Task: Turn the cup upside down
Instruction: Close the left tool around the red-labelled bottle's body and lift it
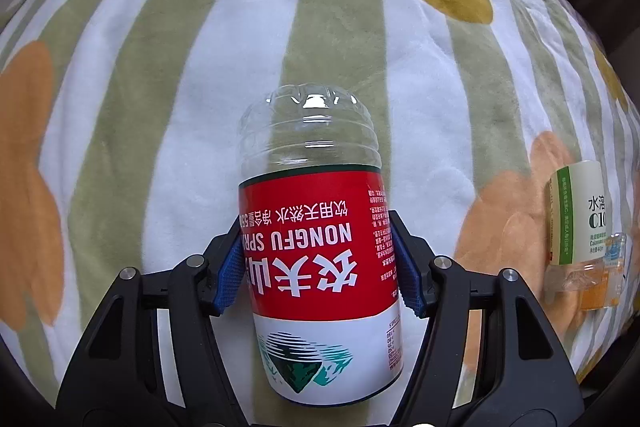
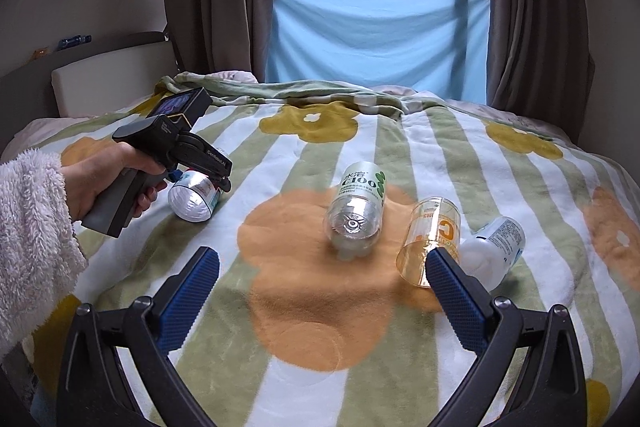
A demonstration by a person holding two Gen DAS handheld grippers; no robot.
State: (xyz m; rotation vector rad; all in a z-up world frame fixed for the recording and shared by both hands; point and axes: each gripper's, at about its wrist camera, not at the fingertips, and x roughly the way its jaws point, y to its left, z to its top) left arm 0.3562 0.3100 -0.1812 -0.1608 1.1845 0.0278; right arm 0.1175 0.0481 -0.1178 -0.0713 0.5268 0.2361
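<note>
The cup point(image 1: 316, 247) is a cut clear plastic bottle with a red and white label, which reads upside down in the left wrist view. My left gripper point(image 1: 318, 255) is shut on it, with a blue pad pressed against each side of the label. Its clear ribbed end points away from the camera, over the blanket. In the right wrist view a hand holds the left gripper point(image 2: 208, 183) at the left, with the cup point(image 2: 192, 201) tilted low above the blanket. My right gripper point(image 2: 320, 287) is open with nothing between its fingers.
A striped, flowered blanket point(image 2: 320, 327) covers the bed. On it lie a clear C100-labelled cup point(image 2: 356, 211), an amber cup point(image 2: 432, 239) and a white one point(image 2: 496, 247). The C100 cup point(image 1: 576, 211) also shows at the right of the left wrist view. Curtains and a window stand behind.
</note>
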